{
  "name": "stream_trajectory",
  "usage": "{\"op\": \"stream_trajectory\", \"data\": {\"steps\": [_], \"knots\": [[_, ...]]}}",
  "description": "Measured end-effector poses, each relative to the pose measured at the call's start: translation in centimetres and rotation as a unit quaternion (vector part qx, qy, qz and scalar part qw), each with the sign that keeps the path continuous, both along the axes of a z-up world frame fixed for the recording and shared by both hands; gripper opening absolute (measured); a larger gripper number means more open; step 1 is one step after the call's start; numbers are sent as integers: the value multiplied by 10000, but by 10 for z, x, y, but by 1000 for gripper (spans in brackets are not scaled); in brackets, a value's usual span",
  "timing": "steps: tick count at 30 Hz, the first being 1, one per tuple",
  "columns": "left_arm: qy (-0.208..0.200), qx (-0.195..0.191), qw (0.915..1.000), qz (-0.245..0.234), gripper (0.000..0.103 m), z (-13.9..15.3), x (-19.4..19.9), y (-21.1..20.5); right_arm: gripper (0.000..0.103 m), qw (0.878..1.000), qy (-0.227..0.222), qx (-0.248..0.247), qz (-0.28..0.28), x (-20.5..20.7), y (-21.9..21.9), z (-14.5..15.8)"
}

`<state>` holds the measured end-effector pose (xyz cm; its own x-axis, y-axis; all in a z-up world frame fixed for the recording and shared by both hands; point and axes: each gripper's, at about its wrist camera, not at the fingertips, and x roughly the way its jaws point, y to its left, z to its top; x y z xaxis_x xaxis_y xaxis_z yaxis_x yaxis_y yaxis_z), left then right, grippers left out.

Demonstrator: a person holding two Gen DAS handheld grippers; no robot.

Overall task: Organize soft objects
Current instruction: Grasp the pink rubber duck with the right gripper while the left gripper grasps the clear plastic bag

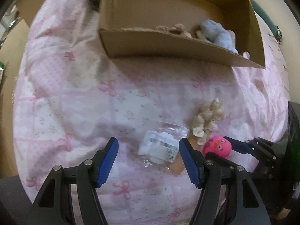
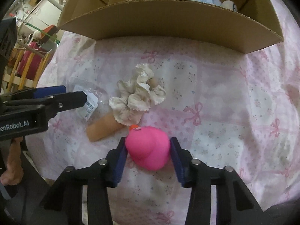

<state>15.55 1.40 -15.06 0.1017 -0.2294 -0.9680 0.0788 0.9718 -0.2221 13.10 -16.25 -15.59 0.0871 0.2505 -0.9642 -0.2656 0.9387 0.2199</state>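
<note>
Right gripper (image 2: 148, 161) at bottom centre of right wrist view, blue pads pressed on both sides of pink duck toy (image 2: 148, 147); beak end mostly hidden. Left gripper (image 1: 149, 159) at bottom of left wrist view, fingers spread wide, grasping nothing, above clear plastic packet (image 1: 161, 149); label unreadable. Beyond, cream scrunchie (image 2: 137, 98) overlapping tan cloth piece (image 2: 103, 130) on pink bedsheet (image 2: 225, 93). Farthest, cardboard box (image 1: 168, 46) at top, blue plush (image 1: 217, 33) inside, partly hidden by wall.

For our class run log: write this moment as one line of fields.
right gripper: shut on pink toy | left gripper: open above plastic packet | cream scrunchie: on bedspread | cardboard box: holds blue plush
</note>
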Motion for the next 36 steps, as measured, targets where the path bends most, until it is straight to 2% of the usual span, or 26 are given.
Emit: {"op": "stream_trajectory", "data": {"steps": [5, 7, 14, 17, 18, 30, 36], "knots": [[134, 115, 9997, -187, 62, -10, -2, -10, 47, 10000, -38, 52, 24, -1, -1, -2], [77, 145, 9997, -203, 49, -10, -1, -12, 47, 10000, -43, 72, -4, 0, -3, -1], [127, -82, 9996, -256, 19, -15, -1, -16, 47, 9997, -107, 160, -115, 3, -11, 5], [64, -93, 9994, -324, 17, -13, -3, -22, 46, 9997, -126, 159, -144, 4, -13, 6], [22, -98, 9994, -321, 12, -10, -3, -22, 46, 9997, -139, 161, -154, 4, -12, 6], [-495, 241, 9977, 388, 8, 14, 0, 14, 46, 9985, -394, 287, -258, 5, -20, 19], [-591, 235, 9967, 505, 8, 22, -3, 30, 46, 9976, -505, 357, -321, 5, -26, 26]]}}
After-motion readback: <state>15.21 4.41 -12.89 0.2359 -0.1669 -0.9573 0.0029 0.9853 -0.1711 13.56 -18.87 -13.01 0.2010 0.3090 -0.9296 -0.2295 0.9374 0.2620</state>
